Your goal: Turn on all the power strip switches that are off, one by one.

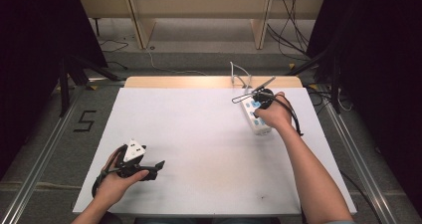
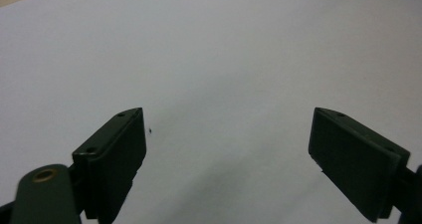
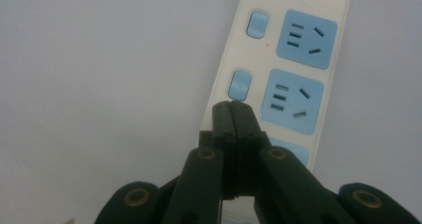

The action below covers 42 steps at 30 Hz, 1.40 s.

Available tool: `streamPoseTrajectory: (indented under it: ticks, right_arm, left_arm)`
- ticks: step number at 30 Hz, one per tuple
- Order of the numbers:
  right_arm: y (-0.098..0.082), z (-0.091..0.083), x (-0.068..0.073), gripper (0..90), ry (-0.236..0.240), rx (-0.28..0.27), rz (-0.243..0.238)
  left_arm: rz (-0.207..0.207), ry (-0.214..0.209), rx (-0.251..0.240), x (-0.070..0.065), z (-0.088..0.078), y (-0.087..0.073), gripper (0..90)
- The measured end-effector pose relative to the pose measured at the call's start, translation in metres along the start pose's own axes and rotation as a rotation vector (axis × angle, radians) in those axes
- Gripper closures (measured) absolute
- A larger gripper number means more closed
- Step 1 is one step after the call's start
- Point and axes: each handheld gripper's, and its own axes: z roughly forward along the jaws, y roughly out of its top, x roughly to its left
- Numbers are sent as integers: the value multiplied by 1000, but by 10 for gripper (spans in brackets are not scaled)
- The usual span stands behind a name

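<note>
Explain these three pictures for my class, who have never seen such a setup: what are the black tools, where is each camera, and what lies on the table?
A person sits at a white table, holding a hand-operated two-jaw gripper in each hand. One picture looks down from above. The other two come from cameras riding on the grippers, looking along their black jaws. The left gripper hovers over bare table with jaws wide open, holding nothing. The right gripper has its jaws shut together, tips over a white power strip with blue sockets and switches, near one switch. Whether it touches is unclear.
</note>
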Motion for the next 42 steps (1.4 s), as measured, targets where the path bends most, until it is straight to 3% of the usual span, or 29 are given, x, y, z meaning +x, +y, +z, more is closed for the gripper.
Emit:
streamPoseTrajectory:
  ticks: [17,42]
  right_arm:
    - [-2,0,1,900,8,56,7]
    - [-2,7,3,900,6,96,-1]
  left_arm:
    - [-1,0,-1,0,0,0,149]
    - [1,0,-1,0,0,0,149]
